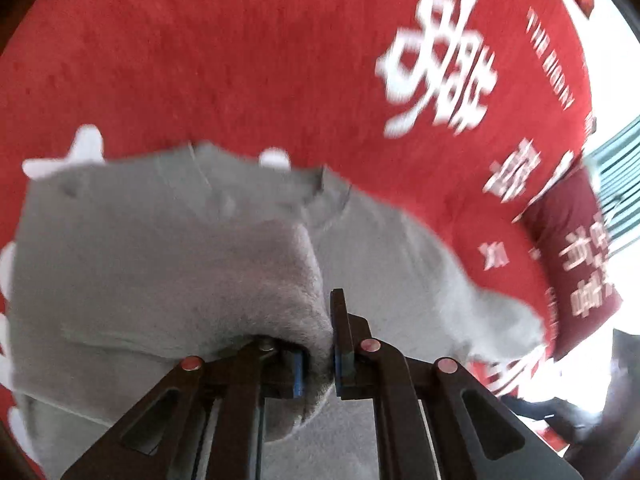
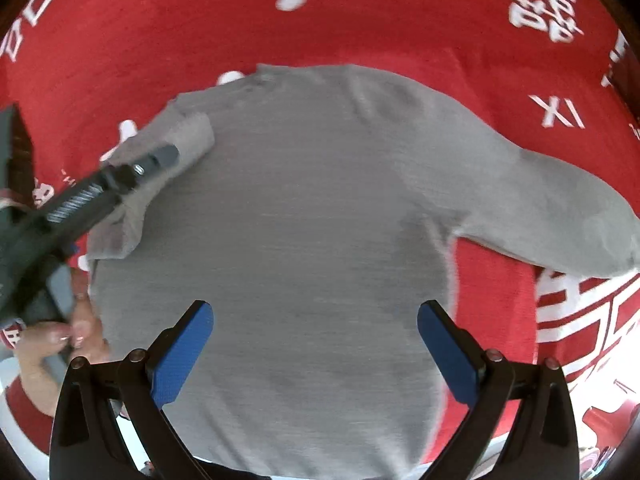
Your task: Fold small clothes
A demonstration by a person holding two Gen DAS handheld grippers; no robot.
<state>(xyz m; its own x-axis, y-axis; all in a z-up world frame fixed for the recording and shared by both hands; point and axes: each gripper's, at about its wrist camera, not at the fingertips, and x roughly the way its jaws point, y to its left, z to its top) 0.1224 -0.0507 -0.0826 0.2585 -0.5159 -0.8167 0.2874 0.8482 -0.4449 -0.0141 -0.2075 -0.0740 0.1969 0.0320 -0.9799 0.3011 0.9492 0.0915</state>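
A small grey sweater (image 2: 312, 216) lies flat on a red cloth with white characters (image 2: 120, 40). In the left wrist view my left gripper (image 1: 320, 364) is shut on the end of the sweater's grey sleeve (image 1: 248, 280), which is lifted and folded over the body. The right wrist view shows that same left gripper (image 2: 160, 158) as a dark tool at the left, holding the sleeve (image 2: 176, 140) over the sweater's left side. My right gripper (image 2: 316, 348) hovers open above the lower body, blue pads (image 2: 180, 356) wide apart and nothing between them. The other sleeve (image 2: 560, 208) stretches out to the right.
A person's hand (image 2: 60, 340) grips the left tool's handle at the lower left. The red cloth (image 1: 240, 60) covers the whole surface, and a folded corner of it (image 1: 572, 264) hangs at the right edge, with a bright window area beyond.
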